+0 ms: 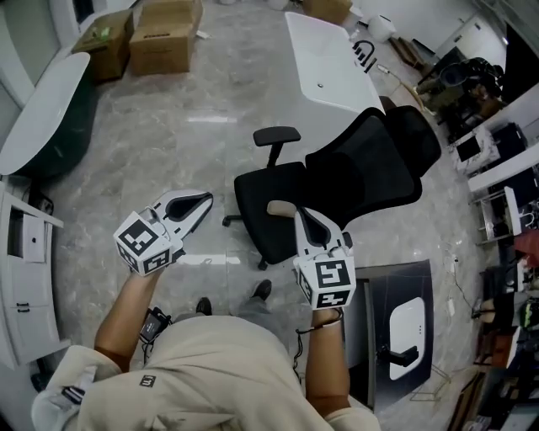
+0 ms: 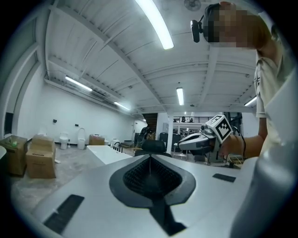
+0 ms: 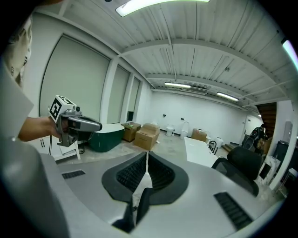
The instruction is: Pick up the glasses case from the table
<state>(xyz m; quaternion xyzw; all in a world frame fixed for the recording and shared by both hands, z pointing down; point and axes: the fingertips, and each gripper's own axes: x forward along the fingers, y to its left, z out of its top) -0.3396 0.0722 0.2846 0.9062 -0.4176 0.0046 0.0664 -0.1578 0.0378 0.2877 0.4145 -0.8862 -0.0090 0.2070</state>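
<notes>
Fingers of left gripper (image 1: 205, 199) and right gripper (image 1: 301, 212) are pressed together, both empty. Beyond the black chair (image 1: 354, 172), a small dark thing (image 1: 364, 52) lies on the white table (image 1: 324, 80), too small to recognise as glasses case.

Two grippers are showing: left gripper (image 1: 202, 200), right gripper (image 1: 300, 212). Three cardboard boxes are sitting out: first box (image 1: 105, 40), second box (image 1: 166, 34), third box (image 1: 327, 8). One long white table (image 1: 324, 71) is standing. One curved white counter (image 1: 42, 109) is showing at the left edge. One black office chair (image 1: 278, 202) is showing, possibly two overlapping, backs merging. Two shoes are showing: left shoe (image 1: 203, 305), right shoe (image 1: 262, 290).
</notes>
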